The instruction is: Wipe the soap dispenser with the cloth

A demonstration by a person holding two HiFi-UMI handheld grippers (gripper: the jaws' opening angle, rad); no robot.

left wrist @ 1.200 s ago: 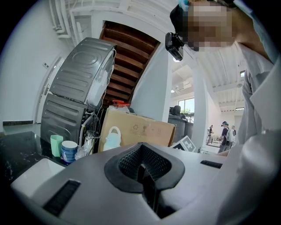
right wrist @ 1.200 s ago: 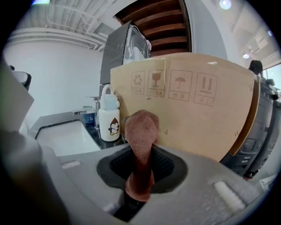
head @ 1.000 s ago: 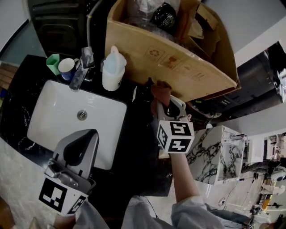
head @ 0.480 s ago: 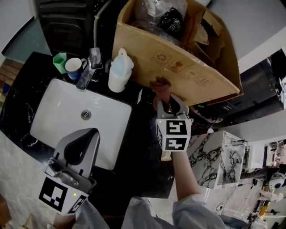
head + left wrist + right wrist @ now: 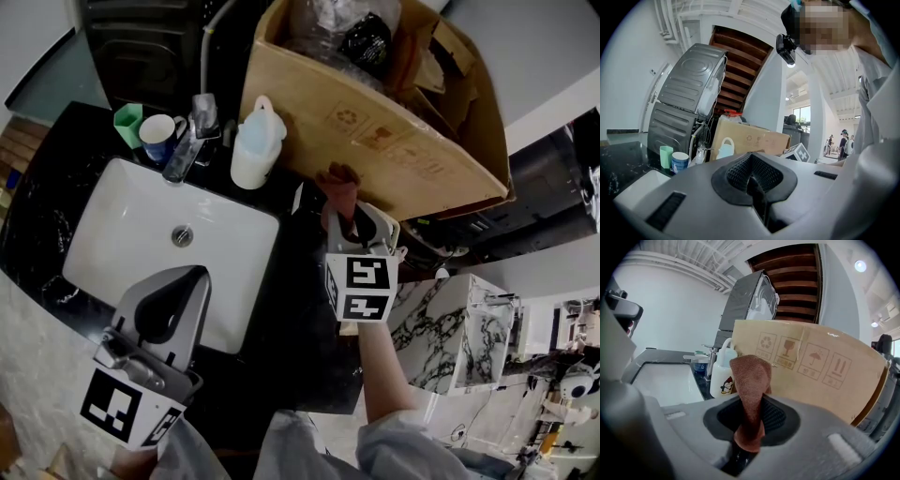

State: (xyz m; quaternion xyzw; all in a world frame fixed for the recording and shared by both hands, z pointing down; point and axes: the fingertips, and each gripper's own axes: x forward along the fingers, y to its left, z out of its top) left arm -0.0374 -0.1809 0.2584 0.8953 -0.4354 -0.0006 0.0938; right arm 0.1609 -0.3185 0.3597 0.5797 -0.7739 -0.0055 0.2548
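Observation:
The soap dispenser [image 5: 255, 142] is a white bottle with a pale blue top, standing on the black counter behind the sink's right corner; it shows as a penguin-marked bottle [image 5: 723, 375] in the right gripper view and small in the left gripper view [image 5: 726, 148]. A brown cloth [image 5: 339, 190] [image 5: 750, 390] stands up out of my right gripper [image 5: 351, 217], which is shut on it, right of the dispenser and apart from it. My left gripper [image 5: 167, 311] hovers over the sink's near edge, jaws shut with nothing between them.
A white sink [image 5: 103, 234] with a chrome faucet [image 5: 190, 138] fills the left counter. A blue-and-white mug [image 5: 161, 134] and a green cup [image 5: 127, 122] stand behind it. A large open cardboard box [image 5: 394, 131] looms just behind the cloth. A marbled cabinet [image 5: 450, 328] stands at right.
The view has shifted slightly, so the sink and dispenser sit a little further right and lower. My right gripper with the cloth holds about the same place by the box.

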